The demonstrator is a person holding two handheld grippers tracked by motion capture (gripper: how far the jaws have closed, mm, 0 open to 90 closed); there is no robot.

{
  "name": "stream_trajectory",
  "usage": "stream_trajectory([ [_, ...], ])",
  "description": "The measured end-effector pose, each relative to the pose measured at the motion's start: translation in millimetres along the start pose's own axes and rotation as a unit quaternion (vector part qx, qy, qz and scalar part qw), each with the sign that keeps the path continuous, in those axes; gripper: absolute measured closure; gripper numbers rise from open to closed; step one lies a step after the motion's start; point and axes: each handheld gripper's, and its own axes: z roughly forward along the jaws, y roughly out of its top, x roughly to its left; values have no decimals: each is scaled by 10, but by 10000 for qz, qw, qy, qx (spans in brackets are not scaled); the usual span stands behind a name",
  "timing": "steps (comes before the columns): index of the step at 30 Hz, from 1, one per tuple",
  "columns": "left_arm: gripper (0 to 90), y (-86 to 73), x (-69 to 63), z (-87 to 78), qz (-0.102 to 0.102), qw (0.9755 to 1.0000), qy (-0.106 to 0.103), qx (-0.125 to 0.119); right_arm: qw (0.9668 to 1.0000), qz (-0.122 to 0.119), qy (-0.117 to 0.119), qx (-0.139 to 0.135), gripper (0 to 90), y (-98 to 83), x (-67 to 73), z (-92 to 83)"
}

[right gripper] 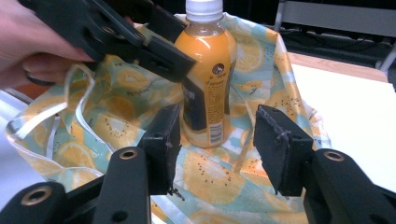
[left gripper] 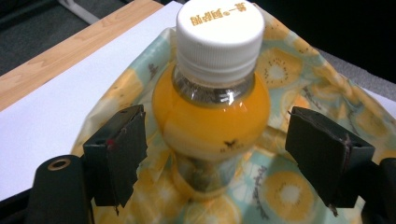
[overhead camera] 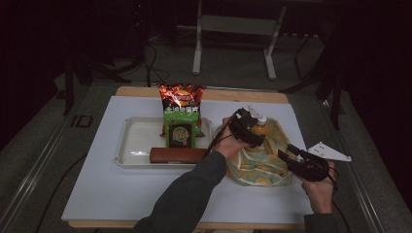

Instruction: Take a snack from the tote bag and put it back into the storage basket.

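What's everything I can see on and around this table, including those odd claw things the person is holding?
Table: one, wooden, under a white sheet.
White sheet: one, covers most of the tabletop.
Tray: one, white, left of centre.
Chip bag: one, red and orange, at the tray's far edge.
Green packet: one, on the tray in front of the chip bag.
Brown bar: one, flat along the tray's near edge.
Fruit-print bag: one, yellow and pale green, right of the tray.
Juice bottle: one, orange with white cap, upright on the fruit-print bag.
Left claw: one, black, open, its jaws either side of the bottle without touching.
Right claw: one, black, open, near the bag's edge.
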Motion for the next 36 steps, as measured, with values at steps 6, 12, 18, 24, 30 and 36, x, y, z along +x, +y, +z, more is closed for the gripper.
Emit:
stream_trajectory([
  [6,207,14,-11,144,-111,9999,8,-7,10000,32,11,-59,508,1,-17,-16],
  [12,243,18,-26,211,-140,9998,152,71,10000,55,22,-76,508,2,-21,-24],
  [18,281,6,-27,218,-216,9996,181,35,9999,61,24,-83,508,3,-20,-25],
  [24,283,-23,-43,238,-249,9994,238,-41,9999,62,30,-83,507,3,-18,-20],
  [30,286,-52,-51,250,-278,9992,273,-115,9999,48,25,-92,507,1,-25,-28],
  [36,288,-109,-62,263,-315,9987,305,-266,9999,45,28,-95,506,-1,-27,-29],
])
